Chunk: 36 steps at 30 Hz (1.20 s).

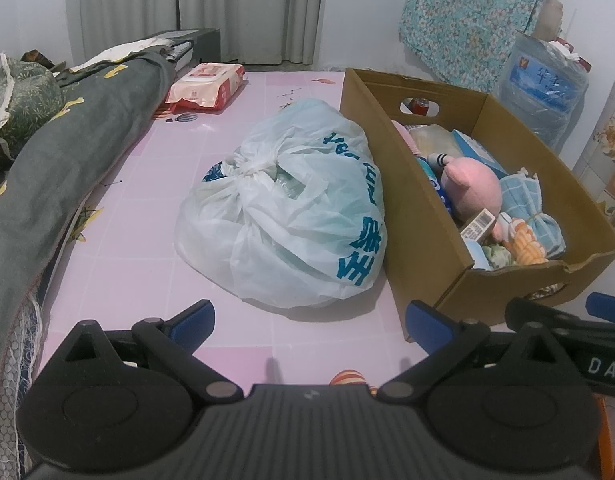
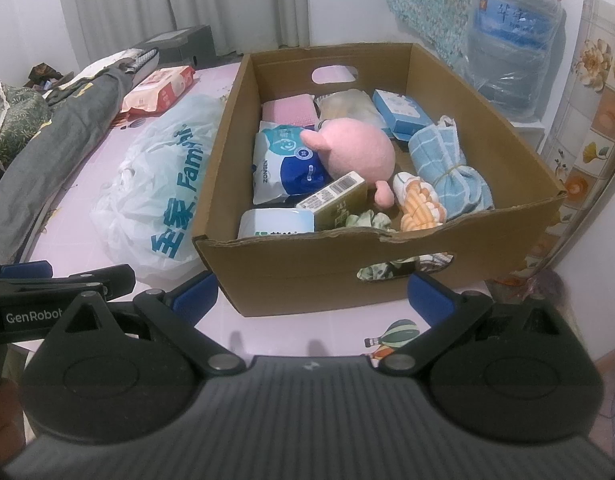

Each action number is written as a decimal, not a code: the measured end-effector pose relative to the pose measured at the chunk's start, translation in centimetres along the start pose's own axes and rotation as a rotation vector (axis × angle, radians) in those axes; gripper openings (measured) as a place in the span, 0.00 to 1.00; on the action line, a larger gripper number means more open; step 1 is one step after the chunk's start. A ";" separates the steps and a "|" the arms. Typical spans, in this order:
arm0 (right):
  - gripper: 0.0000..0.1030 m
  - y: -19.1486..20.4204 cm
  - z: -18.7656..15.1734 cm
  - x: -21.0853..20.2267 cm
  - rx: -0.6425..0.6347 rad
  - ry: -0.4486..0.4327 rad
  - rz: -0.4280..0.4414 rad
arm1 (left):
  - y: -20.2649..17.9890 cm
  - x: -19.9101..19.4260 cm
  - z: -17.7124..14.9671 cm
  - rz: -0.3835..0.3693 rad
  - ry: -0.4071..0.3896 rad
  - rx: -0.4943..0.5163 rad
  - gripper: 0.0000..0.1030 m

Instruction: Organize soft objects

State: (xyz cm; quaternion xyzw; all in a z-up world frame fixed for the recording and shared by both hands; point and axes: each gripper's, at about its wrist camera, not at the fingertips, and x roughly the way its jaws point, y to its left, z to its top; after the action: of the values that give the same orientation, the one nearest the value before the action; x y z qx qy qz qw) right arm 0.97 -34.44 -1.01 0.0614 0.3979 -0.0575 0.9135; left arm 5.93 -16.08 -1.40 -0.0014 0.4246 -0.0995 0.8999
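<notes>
A cardboard box (image 2: 307, 276) stands on the pink table and also shows in the left wrist view (image 1: 427, 208). It holds a pink plush (image 2: 355, 152), a rolled blue towel (image 2: 447, 164), an orange striped soft toy (image 2: 417, 204), tissue packs (image 2: 283, 164) and small cartons. A tied white plastic bag (image 1: 283, 216) lies left of the box, touching it. My left gripper (image 1: 310, 316) is open and empty, in front of the bag. My right gripper (image 2: 312, 294) is open and empty, just before the box's near wall.
A dark green blanket (image 1: 67, 152) lies along the table's left side. A pink wipes pack (image 1: 205, 86) sits at the back. A large water jug (image 2: 511, 36) stands behind the box on the right. Curtains and a floral cloth hang at the back.
</notes>
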 end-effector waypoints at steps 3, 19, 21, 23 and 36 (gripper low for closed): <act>0.99 -0.1 0.0 0.0 -0.001 0.000 0.000 | 0.0 0.0 0.0 0.000 0.001 0.000 0.99; 0.99 -0.1 0.0 0.1 0.000 0.001 0.002 | 0.0 0.0 0.0 0.001 0.000 0.000 0.99; 0.99 0.0 0.0 0.0 0.002 0.002 0.002 | 0.0 0.0 0.0 0.000 0.000 0.000 0.99; 0.99 -0.1 0.0 0.1 0.001 0.002 0.005 | 0.0 0.0 0.0 0.000 0.000 0.000 0.99; 0.99 0.0 0.1 0.0 -0.002 0.001 0.011 | 0.2 -0.1 0.0 0.002 -0.003 -0.003 0.99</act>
State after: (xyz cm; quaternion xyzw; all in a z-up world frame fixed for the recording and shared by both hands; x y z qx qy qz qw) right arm 1.01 -34.43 -0.98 0.0628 0.3979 -0.0521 0.9138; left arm 5.86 -15.90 -1.33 -0.0024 0.4235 -0.0980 0.9006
